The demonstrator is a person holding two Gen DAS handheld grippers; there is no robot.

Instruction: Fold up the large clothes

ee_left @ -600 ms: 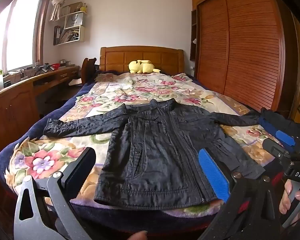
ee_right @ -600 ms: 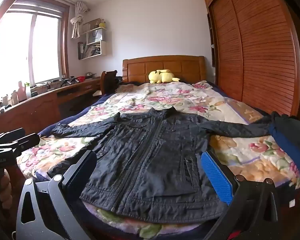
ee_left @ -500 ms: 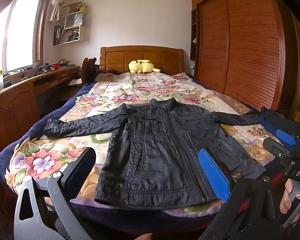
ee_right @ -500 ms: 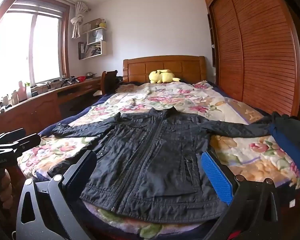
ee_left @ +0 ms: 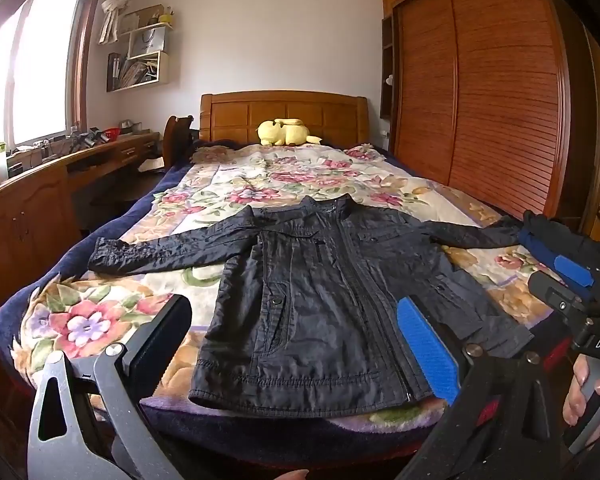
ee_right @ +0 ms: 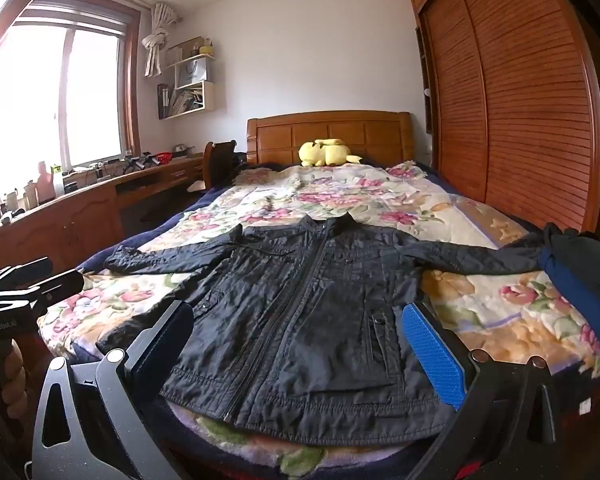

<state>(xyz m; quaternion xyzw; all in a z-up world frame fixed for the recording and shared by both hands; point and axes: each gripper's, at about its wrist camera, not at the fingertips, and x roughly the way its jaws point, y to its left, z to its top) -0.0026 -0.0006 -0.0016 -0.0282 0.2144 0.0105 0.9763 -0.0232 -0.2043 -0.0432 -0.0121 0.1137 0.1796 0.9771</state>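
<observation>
Both your left tool (ee_left: 292, 344) and right tool (ee_right: 296, 354) gape wide, empty; the black jacket (ee_left: 320, 300) lies flat at the bed's (ee_left: 80, 320) foot (slippery shell); pinch one layer and the fold slides.

Open bedspread (ee_left: 228, 184) beyond jacket (ee_left: 324, 304)

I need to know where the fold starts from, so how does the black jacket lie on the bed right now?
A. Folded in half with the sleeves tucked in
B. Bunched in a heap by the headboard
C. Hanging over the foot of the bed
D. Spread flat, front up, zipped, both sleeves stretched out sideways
D: the black jacket lies flat on the floral bedspread with its zipper closed and a sleeve reaching out to each side.
</observation>
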